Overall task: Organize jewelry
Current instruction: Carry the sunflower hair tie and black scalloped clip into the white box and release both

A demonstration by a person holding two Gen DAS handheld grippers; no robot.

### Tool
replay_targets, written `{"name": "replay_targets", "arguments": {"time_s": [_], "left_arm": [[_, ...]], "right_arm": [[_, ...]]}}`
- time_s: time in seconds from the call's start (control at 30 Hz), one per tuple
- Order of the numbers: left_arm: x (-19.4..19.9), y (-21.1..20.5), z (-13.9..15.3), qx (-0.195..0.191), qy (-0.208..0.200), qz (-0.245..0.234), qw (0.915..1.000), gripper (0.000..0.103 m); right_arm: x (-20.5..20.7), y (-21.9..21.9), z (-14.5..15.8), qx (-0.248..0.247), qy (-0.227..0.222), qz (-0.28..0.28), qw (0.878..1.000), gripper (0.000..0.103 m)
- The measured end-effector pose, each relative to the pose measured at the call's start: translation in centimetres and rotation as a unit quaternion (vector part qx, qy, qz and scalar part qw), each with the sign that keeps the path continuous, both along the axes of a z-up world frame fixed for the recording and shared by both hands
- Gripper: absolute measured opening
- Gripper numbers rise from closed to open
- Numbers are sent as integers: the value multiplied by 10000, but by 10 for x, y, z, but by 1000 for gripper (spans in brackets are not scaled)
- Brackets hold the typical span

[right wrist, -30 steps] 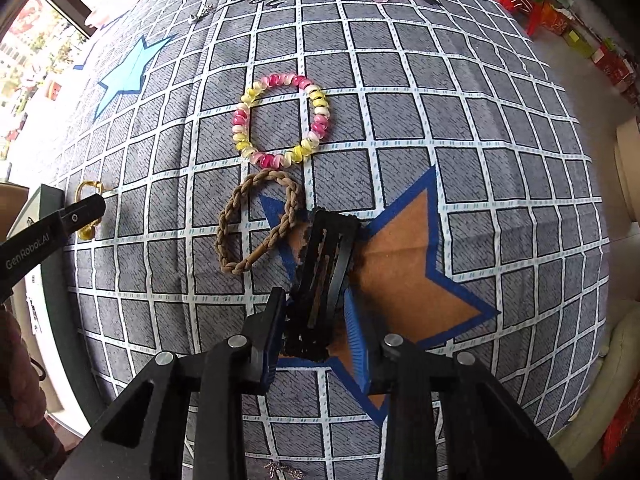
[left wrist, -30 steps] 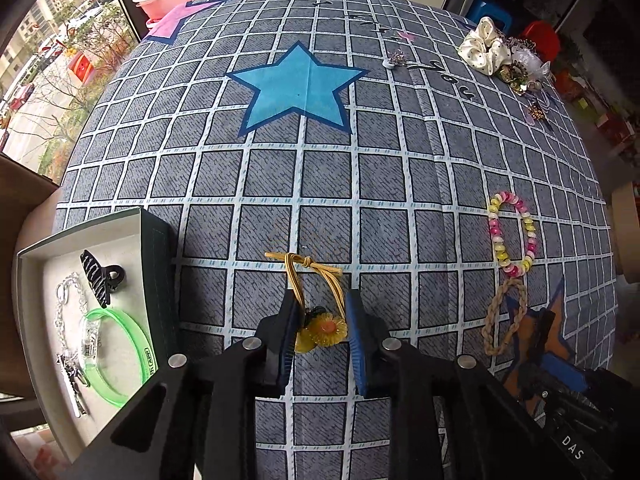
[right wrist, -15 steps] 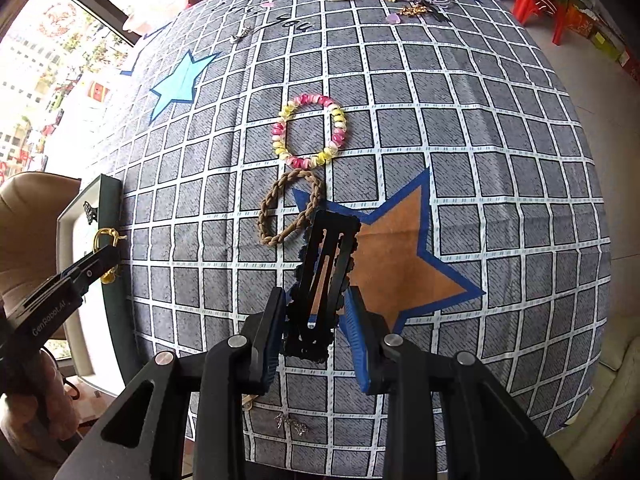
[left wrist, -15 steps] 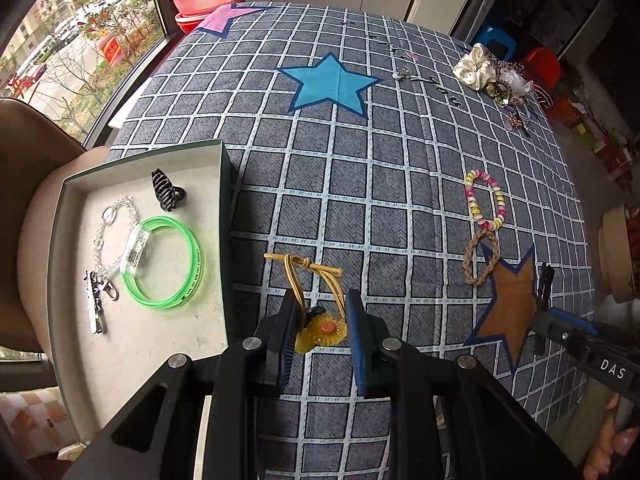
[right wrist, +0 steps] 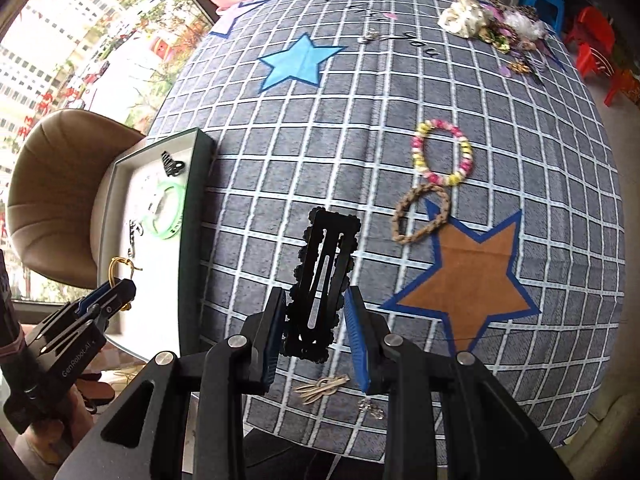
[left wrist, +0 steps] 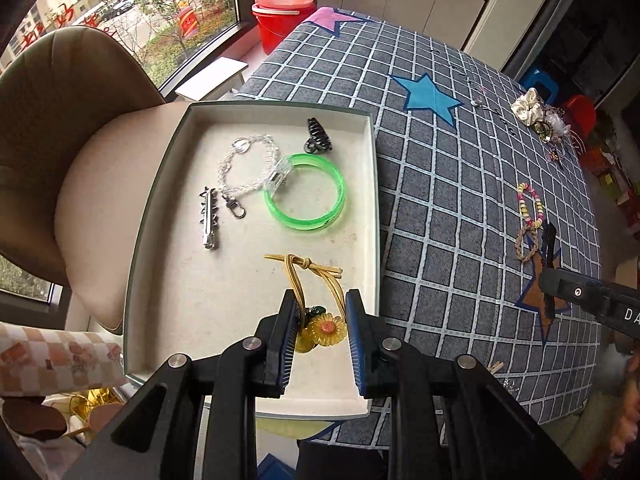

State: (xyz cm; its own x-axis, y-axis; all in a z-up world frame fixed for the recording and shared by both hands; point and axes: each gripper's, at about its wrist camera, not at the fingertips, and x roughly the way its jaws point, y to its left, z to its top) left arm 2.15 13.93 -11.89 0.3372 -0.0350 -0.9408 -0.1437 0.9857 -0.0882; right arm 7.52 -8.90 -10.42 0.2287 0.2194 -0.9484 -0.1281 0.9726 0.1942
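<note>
While the left claw [left wrist: 320, 320] is clamped on the flower end of the hair tie [left wrist: 316, 292], the tie is held just over the near part of the tray [left wrist: 256, 108], its knotted gold loop pointing away from the claw toward the tray's middle. Farther in on the tray floor a green bangle [left wrist: 306, 194], a clear chain [left wrist: 244, 172], a silver clip [left wrist: 209, 218] and a small black claw clip [left wrist: 318, 136] are seen. Whether the tie already touches the tray floor cannot be told. The right claw [right wrist: 316, 320] is closed on the lower end of a black barrette [right wrist: 324, 272], which is carried above the table [right wrist: 280, 184], to the right of the tray and well short of its wall. The barrette's long axis runs forward, almost in line with the claw's fingers and leaning slightly right. The tray therefore lies to the left of the right claw, so a leftward carry across the tray's dark wall is judged to be needed before that piece can be set down, with the tie likely to be released first since the left claw is much the nearer. A beaded bracelet [right wrist: 442, 152] and a braided loop [right wrist: 420, 214] are left on the table, farther from the tray than the barrette, and a pile of other pieces [right wrist: 492, 26] lies at the table's far edge.
</note>
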Motion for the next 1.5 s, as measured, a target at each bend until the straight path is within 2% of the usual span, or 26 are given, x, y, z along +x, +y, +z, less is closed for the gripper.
{"name": "replay_targets", "arguments": {"time_s": [0.33, 0.5, 0.67, 0.87, 1.03, 1.5], "left_arm": [[-25, 72, -17, 41, 149, 740, 9971, 31], [-22, 87, -35, 32, 255, 815, 9963, 31], [-13, 91, -53, -2, 363, 812, 9960, 31], [-1, 94, -68, -37, 441, 820, 9956, 31], [10, 98, -76, -11, 457, 819, 9956, 31], [36, 101, -76, 279, 279, 781, 9962, 32]], "right_arm": [[-5, 113, -18, 179, 184, 1344, 9906, 32], [0, 158, -42, 153, 439, 1779, 9830, 32], [0, 187, -70, -113, 695, 2133, 9744, 32], [3, 201, -94, -326, 885, 2342, 9676, 32], [17, 202, -106, -444, 909, 2325, 9673, 32], [48, 194, -108, -630, 599, 2269, 9700, 32]]}}
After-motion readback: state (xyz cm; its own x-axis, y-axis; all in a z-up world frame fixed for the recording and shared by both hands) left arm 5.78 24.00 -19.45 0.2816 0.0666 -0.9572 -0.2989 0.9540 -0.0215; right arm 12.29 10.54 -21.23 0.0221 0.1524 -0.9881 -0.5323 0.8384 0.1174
